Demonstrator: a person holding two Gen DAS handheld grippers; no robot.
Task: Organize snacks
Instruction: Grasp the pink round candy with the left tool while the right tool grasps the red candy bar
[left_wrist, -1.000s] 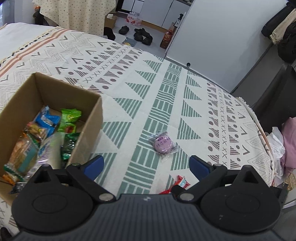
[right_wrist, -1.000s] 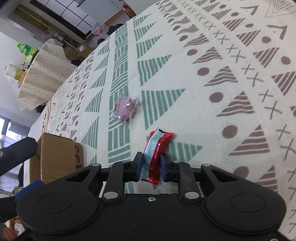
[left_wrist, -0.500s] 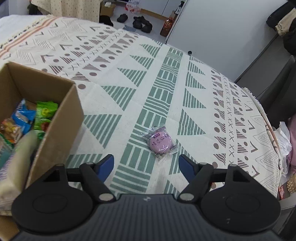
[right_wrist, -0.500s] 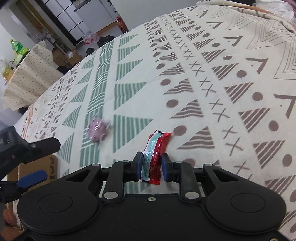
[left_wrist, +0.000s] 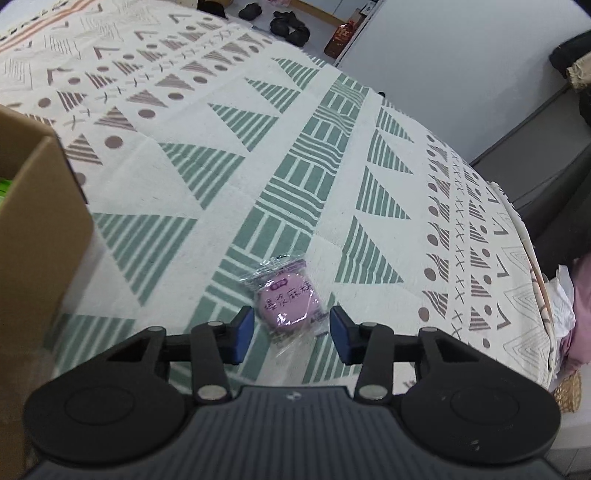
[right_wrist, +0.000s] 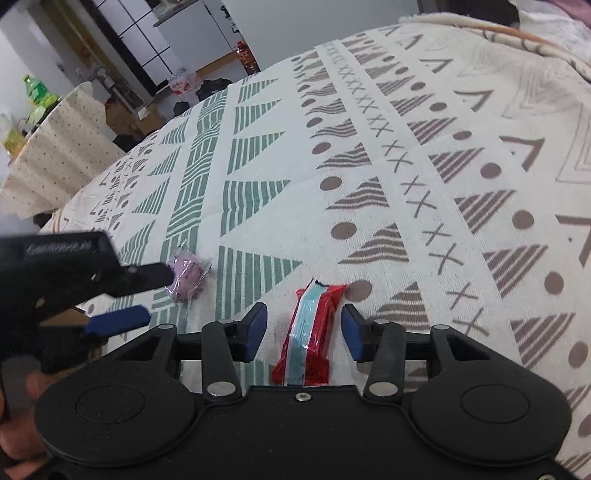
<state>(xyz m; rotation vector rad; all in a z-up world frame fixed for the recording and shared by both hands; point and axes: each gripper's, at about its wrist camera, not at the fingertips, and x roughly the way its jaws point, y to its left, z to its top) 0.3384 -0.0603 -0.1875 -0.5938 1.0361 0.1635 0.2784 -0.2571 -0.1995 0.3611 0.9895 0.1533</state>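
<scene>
A round purple snack in a clear wrapper lies on the patterned cloth. My left gripper is open, its blue pads on either side of the snack's near end, apart from it. The snack also shows in the right wrist view, partly behind the left gripper. A red and light-blue snack packet lies on the cloth between the open pads of my right gripper, touching neither. The cardboard box stands at the left edge of the left wrist view.
The patterned cloth covers the whole surface. Its far right edge drops off beside a dark sofa. A dotted tablecloth with bottles and shoes on the floor lie beyond the surface.
My right gripper has opened and let go of the red packet, which now lies on the cloth. My left gripper has moved from the box to the purple snack and narrowed around it.
</scene>
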